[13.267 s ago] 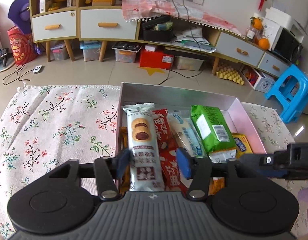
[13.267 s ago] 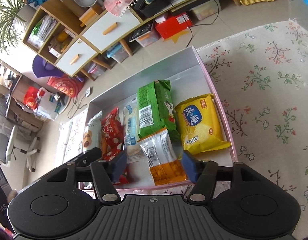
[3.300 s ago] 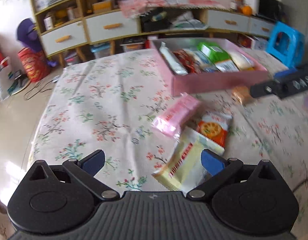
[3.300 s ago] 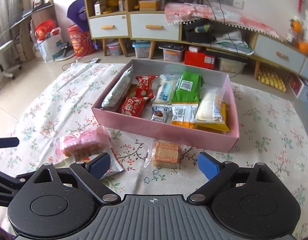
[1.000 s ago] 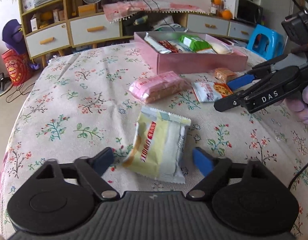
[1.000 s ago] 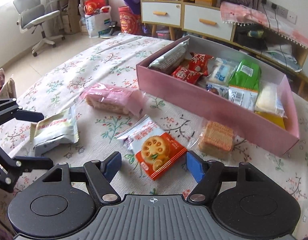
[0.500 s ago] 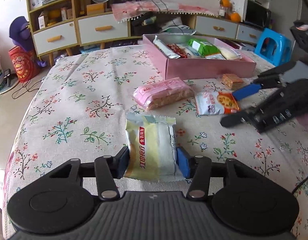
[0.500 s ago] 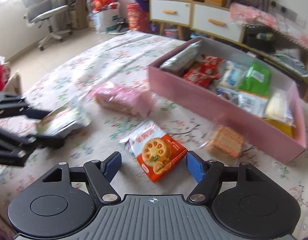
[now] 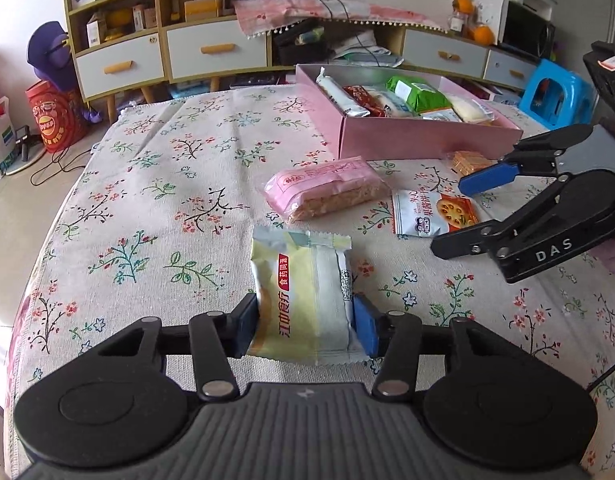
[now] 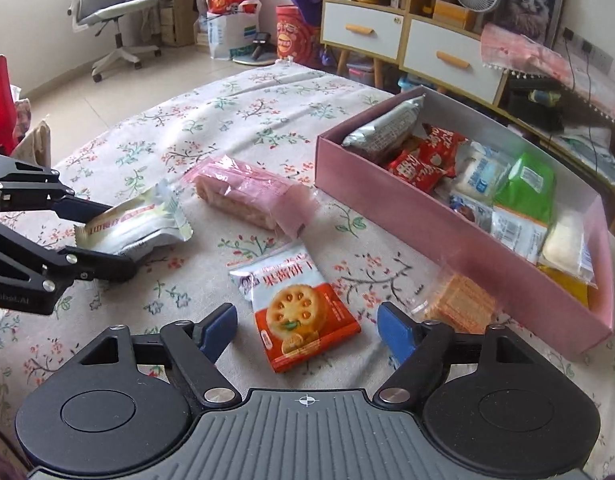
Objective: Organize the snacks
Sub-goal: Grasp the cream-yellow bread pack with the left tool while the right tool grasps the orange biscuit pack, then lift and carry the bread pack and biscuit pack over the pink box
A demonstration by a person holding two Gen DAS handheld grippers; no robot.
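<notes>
My left gripper [image 9: 307,326] is shut on the near end of a yellow-and-white snack packet [image 9: 303,292], which lies on the floral tablecloth; the right wrist view shows the same packet [image 10: 135,220] at the left. My right gripper [image 10: 307,330] hovers over an orange cookie packet [image 10: 303,312]. Its jaws are opening, with the packet between them and the pads clear of it. A pink wafer packet [image 10: 247,192] and a clear bag of crackers [image 10: 459,300] lie loose beside the pink box [image 10: 427,220], which holds several snacks.
The floral tablecloth [image 9: 147,184] covers the table, whose left edge drops to a tiled floor. Beyond the table stand a drawer cabinet [image 9: 215,52] and a blue stool [image 9: 559,96]. An office chair [image 10: 111,12] stands far left in the right wrist view.
My left jaws closed from wide open onto the yellow-and-white packet. My right jaws spread a little wider over the orange cookie packet.
</notes>
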